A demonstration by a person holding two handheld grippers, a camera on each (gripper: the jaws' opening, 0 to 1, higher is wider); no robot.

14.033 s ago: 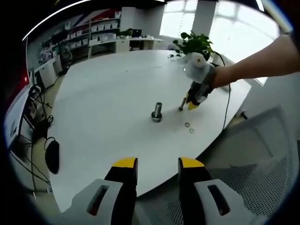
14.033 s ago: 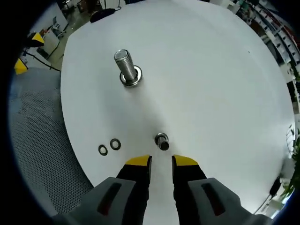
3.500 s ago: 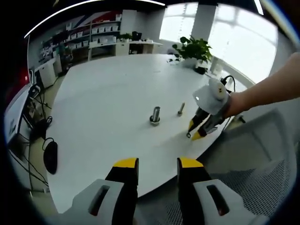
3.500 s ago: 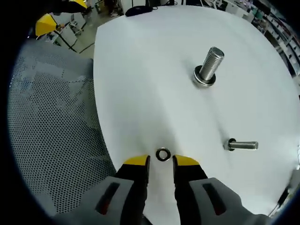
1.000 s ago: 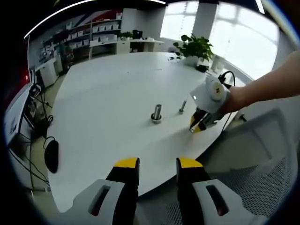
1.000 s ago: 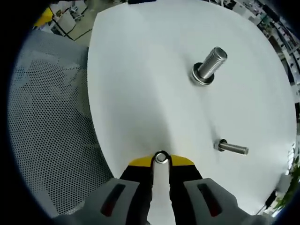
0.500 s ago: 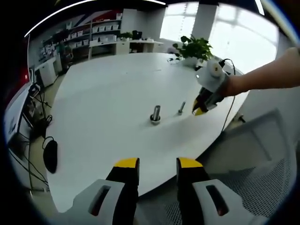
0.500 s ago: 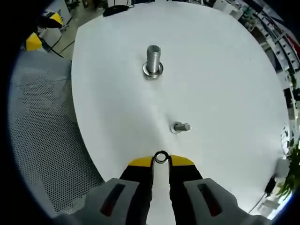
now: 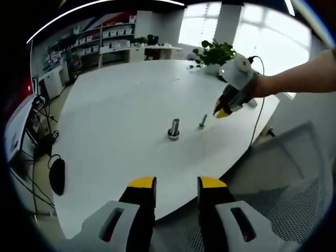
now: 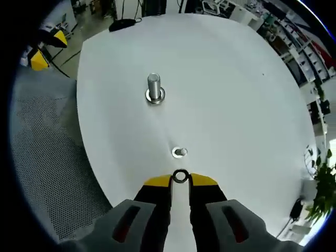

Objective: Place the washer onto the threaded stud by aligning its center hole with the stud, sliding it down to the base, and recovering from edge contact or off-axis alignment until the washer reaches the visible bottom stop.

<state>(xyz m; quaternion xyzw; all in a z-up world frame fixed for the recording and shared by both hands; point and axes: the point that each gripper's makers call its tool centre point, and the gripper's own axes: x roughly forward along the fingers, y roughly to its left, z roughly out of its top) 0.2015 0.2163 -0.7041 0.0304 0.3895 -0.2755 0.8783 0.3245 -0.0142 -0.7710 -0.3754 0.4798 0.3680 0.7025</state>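
Holding the washer (image 10: 180, 176) pinched by its rim between the yellow tips of the right gripper (image 10: 180, 180), jaws closed down to the washer's width, ring face-on to the camera with centre hole visible. Seen from the left gripper view, right gripper (image 9: 222, 109) raised above the table (image 9: 115, 105), off the far side of the two bolts, toward the table edge nearest the plant (image 9: 215, 51). Small threaded stud (image 10: 179, 152) standing upright just ahead of the washer in the right gripper view, seen nearly end-on, so long axis roughly along the line of sight; a good sign for alignment, though exact offset between hole and stud tip cannot be judged. Larger bolt (image 10: 154, 88) farther on, toward the table middle, upright, with a ring already at its base. Which of the two is the intended target not certain; small stud judged likelier, being nearer and closer in line. Left gripper (image 9: 177, 185) parked low off the near table edge, jaws apart and holding nothing, well apart from both bolts; right clearly the nearer and working tool. Washer and bolts: bright bare metal, threads ridged, washer thin, flat, smooth. Table: matte white, rounded outline. Perforated mesh chair (image 10: 47, 173) beside the table edge.
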